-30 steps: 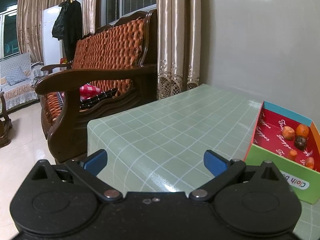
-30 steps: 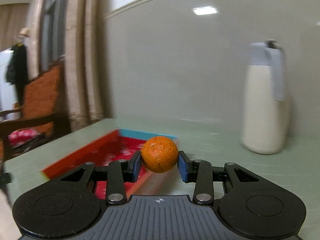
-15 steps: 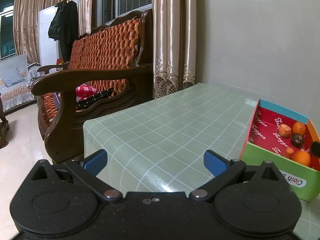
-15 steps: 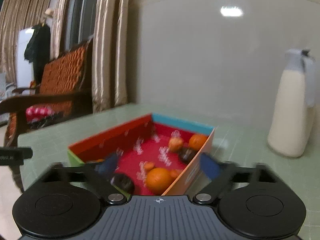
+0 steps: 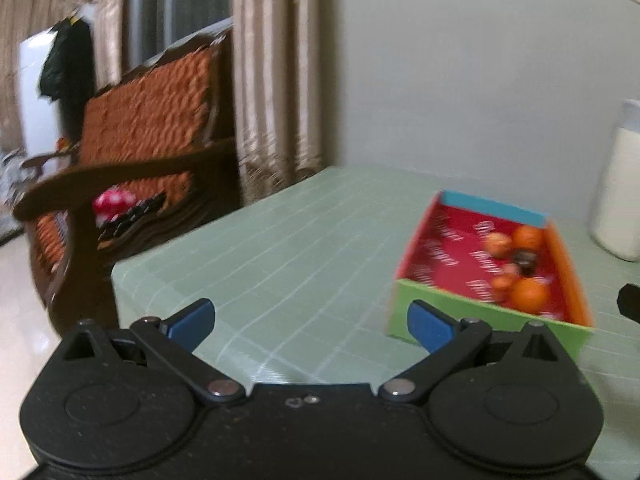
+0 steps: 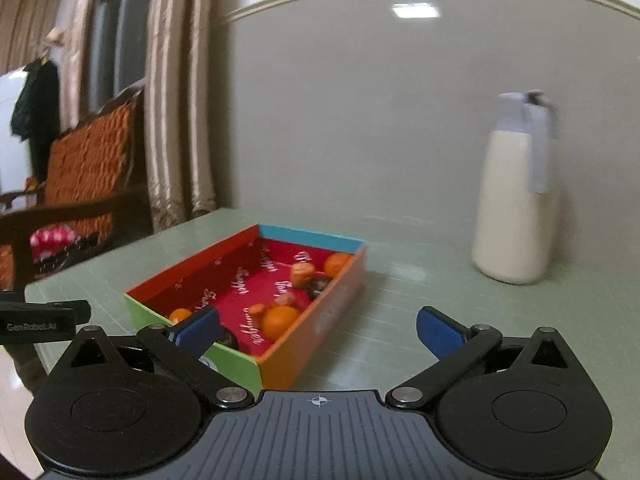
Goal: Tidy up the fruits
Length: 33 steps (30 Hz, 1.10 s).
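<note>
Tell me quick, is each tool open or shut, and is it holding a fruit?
Left tool: open, holding nothing.
Right tool: jaws opening wide, nothing between them; the orange lies in the box.

Wall: plain grey-beige glossy wall (image 6: 360,120), pale moulding strip near top, reflected rectangular ceiling light (image 6: 415,11).
Window: dark glass pane (image 5: 188,4) behind long beige satin curtains (image 5: 276,80) with lace-patterned hems.
Seating: dark carved wooden bench with orange woven-cushion back (image 5: 148,120), curved armrest, red-and-white spotted cloth (image 5: 114,202) on seat.
Floor: shiny pale tiles (image 5: 24,300).
Far corner: white tall cabinet (image 5: 34,92), black garment hanging (image 5: 66,64), pale hat above.
Table: pale green grid-patterned tablecloth (image 5: 288,248).
</note>
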Each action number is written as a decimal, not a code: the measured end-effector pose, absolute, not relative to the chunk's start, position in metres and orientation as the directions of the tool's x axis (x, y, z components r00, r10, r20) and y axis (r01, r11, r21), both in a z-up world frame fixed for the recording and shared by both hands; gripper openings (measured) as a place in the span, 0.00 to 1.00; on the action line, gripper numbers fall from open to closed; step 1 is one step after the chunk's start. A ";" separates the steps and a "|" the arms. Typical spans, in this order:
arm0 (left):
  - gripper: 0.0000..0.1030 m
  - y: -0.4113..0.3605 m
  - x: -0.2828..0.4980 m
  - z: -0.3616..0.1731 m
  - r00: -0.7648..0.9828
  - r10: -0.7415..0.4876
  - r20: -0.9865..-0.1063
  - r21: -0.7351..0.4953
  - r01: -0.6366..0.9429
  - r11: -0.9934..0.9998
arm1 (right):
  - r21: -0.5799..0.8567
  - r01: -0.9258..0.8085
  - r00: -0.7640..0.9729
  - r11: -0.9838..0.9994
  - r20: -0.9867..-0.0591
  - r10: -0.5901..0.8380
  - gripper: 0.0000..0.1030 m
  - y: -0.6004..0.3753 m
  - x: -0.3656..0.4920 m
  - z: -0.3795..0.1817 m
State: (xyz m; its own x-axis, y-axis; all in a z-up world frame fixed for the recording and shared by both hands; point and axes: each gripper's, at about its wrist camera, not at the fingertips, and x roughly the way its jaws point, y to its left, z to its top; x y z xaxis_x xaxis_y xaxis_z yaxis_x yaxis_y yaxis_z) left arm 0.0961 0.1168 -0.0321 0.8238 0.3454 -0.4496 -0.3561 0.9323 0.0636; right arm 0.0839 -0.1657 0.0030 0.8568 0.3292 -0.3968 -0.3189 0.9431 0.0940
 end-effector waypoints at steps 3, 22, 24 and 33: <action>0.94 0.100 0.075 -0.012 0.851 0.304 -0.428 0.072 -0.303 0.950 | 0.099 -0.265 0.873 0.959 -0.399 0.282 1.00 -0.181 0.056 0.022; 0.94 0.062 -0.020 0.057 0.917 0.102 -0.385 0.012 -0.105 0.994 | 0.193 -0.133 0.912 0.972 -0.361 0.196 1.00 -0.208 -0.048 0.108; 0.94 0.062 -0.020 0.058 0.917 0.096 -0.386 0.006 -0.102 0.995 | 0.199 -0.140 0.911 0.970 -0.359 0.205 1.00 -0.208 -0.047 0.108; 0.94 0.062 -0.019 0.056 0.912 0.086 -0.402 0.001 -0.094 0.996 | 0.217 -0.124 0.907 0.968 -0.370 0.199 1.00 -0.210 -0.043 0.100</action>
